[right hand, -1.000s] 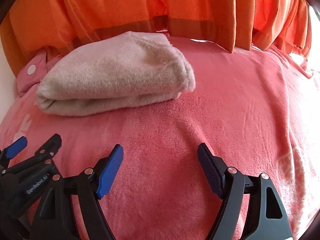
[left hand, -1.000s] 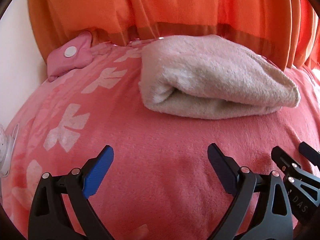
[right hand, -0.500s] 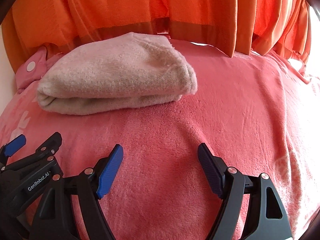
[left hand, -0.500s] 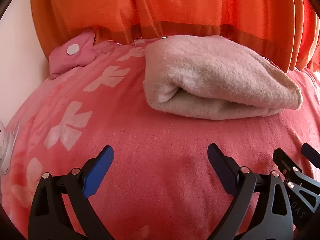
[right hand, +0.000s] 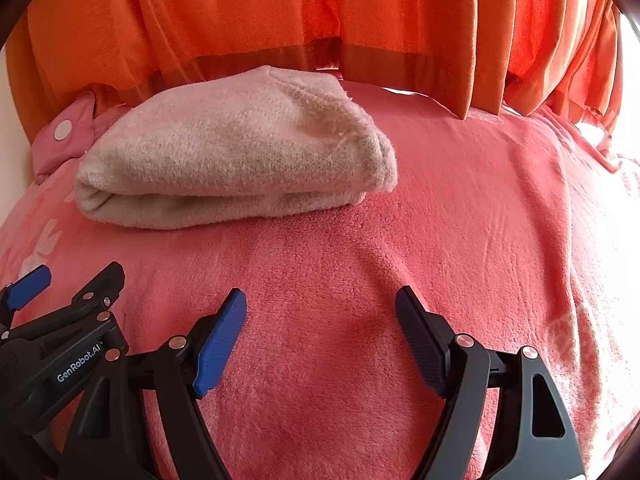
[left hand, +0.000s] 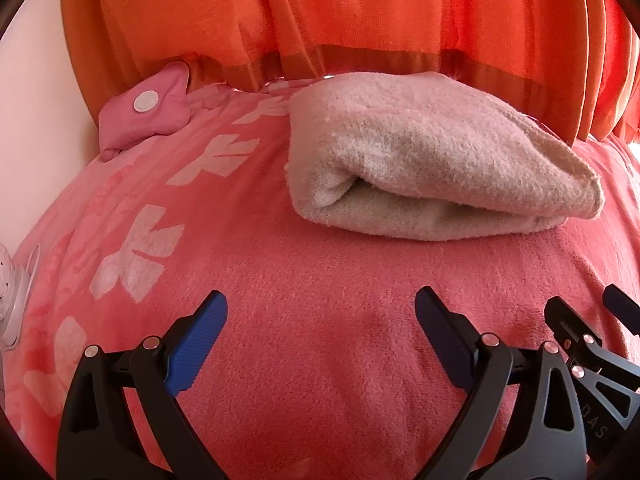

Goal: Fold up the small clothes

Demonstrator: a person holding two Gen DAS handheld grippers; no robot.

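A pale pink towelling cloth [left hand: 432, 160] lies folded in a thick bundle on the pink blanket [left hand: 320, 280], also in the right wrist view [right hand: 236, 160]. My left gripper [left hand: 320, 320] is open and empty, hovering over the blanket short of the bundle. My right gripper [right hand: 320, 320] is open and empty too, just right of the left one and nearer than the bundle's right end. Each gripper shows at the edge of the other's view: the right one [left hand: 592, 320] and the left one [right hand: 68, 280].
Orange curtains [left hand: 360, 20] hang right behind the bundle. A small pink pouch with a white snap [left hand: 144, 116] lies at the blanket's far left corner. A white object with a cable [left hand: 12, 300] sits at the left edge. Pale flower prints [left hand: 136, 252] mark the blanket's left side.
Both grippers have shifted slightly, so the bundle sits a little further right and lower in the views. The jaws stay open and the cloth has not moved.
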